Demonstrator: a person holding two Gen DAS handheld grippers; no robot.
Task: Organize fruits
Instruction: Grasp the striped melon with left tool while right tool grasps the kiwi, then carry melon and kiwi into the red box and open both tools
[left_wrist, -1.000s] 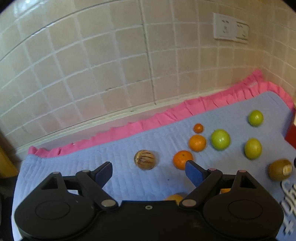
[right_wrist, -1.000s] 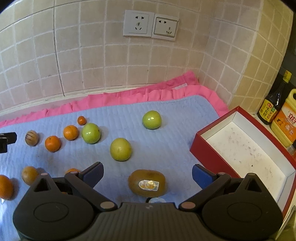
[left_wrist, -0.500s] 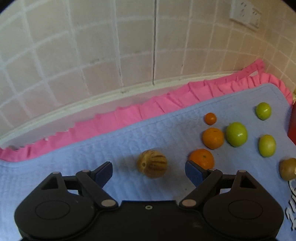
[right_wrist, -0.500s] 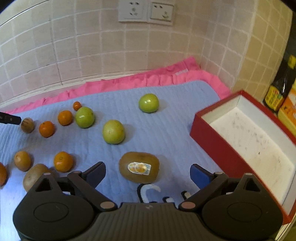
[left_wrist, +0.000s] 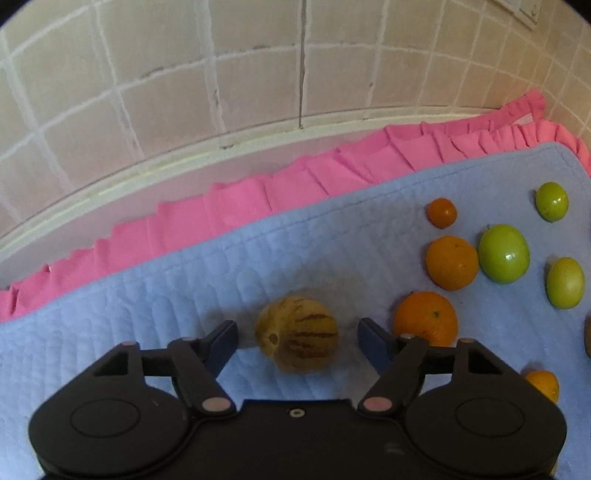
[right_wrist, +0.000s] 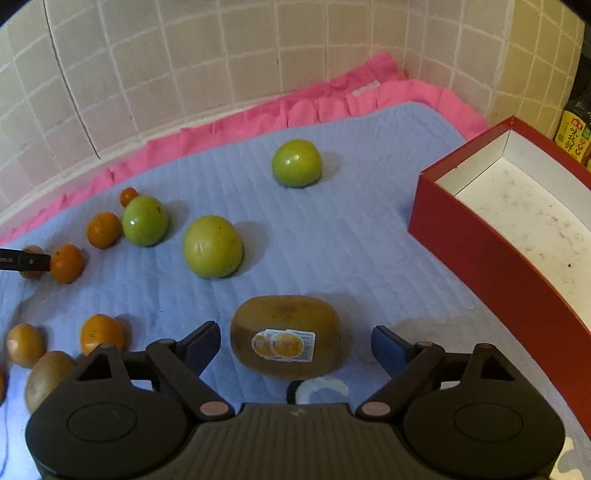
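Note:
My left gripper (left_wrist: 297, 338) is open, its fingers either side of a tan striped fruit (left_wrist: 297, 339) on the blue mat (left_wrist: 184, 291), not touching it. Oranges (left_wrist: 424, 317) and green fruits (left_wrist: 504, 253) lie to its right. My right gripper (right_wrist: 295, 343) is open around a brown kiwi (right_wrist: 286, 336) with a sticker, fingers apart from it. Green fruits (right_wrist: 212, 247) and oranges (right_wrist: 103, 229) lie beyond on the mat. The left gripper's finger (right_wrist: 24, 260) shows at the left edge.
A red box (right_wrist: 480, 243) with a white inside stands open at the right. Bottles (right_wrist: 574, 125) stand behind it. A tiled wall (left_wrist: 258, 74) backs the counter, with a pink cloth (left_wrist: 295, 177) under the mat. More brown and orange fruits (right_wrist: 44, 373) lie at front left.
Both grippers have moved forward and down. The striped fruit now lies between my left fingers, and the kiwi between my right fingers. Both stay open.

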